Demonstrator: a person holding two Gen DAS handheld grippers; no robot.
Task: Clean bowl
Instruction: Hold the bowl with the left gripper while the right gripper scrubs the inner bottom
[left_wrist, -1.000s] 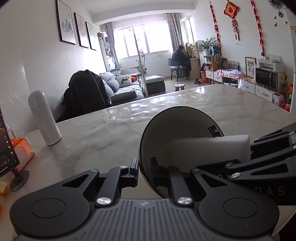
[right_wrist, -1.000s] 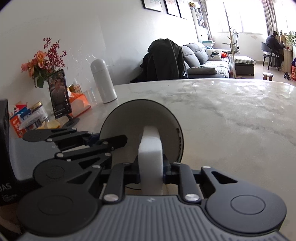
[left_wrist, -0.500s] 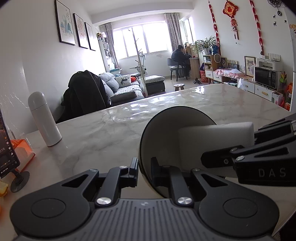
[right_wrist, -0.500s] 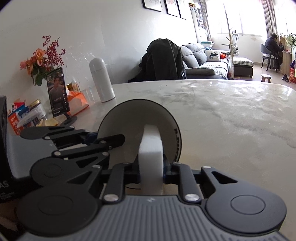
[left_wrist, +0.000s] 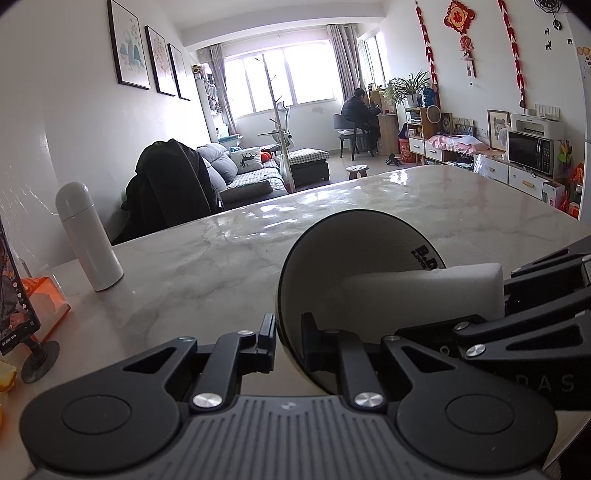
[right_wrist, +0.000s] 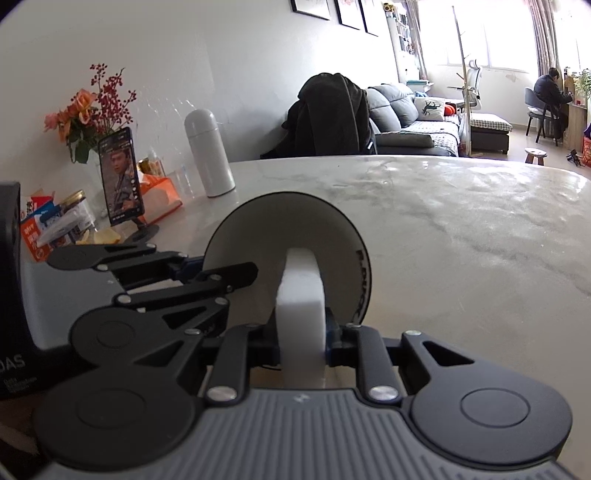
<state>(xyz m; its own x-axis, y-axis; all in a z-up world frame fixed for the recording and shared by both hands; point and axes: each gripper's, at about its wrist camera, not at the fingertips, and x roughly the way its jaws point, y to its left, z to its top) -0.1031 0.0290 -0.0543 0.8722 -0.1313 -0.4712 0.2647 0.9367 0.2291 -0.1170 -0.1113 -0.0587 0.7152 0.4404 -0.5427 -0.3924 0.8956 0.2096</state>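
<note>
A white bowl (left_wrist: 332, 258) with a dark rim and black lettering is tipped on its side above the marble table (left_wrist: 221, 266). My left gripper (left_wrist: 289, 341) is shut on the bowl's rim, one finger inside and one outside. In the right wrist view the same bowl (right_wrist: 258, 229) faces me with its hollow. My right gripper (right_wrist: 301, 339) is shut on a white sponge block (right_wrist: 301, 295), whose far end reaches into the bowl. From the left wrist view the sponge (left_wrist: 424, 291) enters the bowl from the right.
A white flask (right_wrist: 208, 151) stands at the table's left. Beside it are a phone on a stand (right_wrist: 120, 173), an orange tissue box (right_wrist: 160, 195), flowers (right_wrist: 88, 110) and small packets. A chair with a dark coat (left_wrist: 166, 184) stands behind the table.
The sponge in my right gripper shifted slightly inside the bowl, out toward the right half a second ago and back in now. The bowl and my left gripper kept still.
</note>
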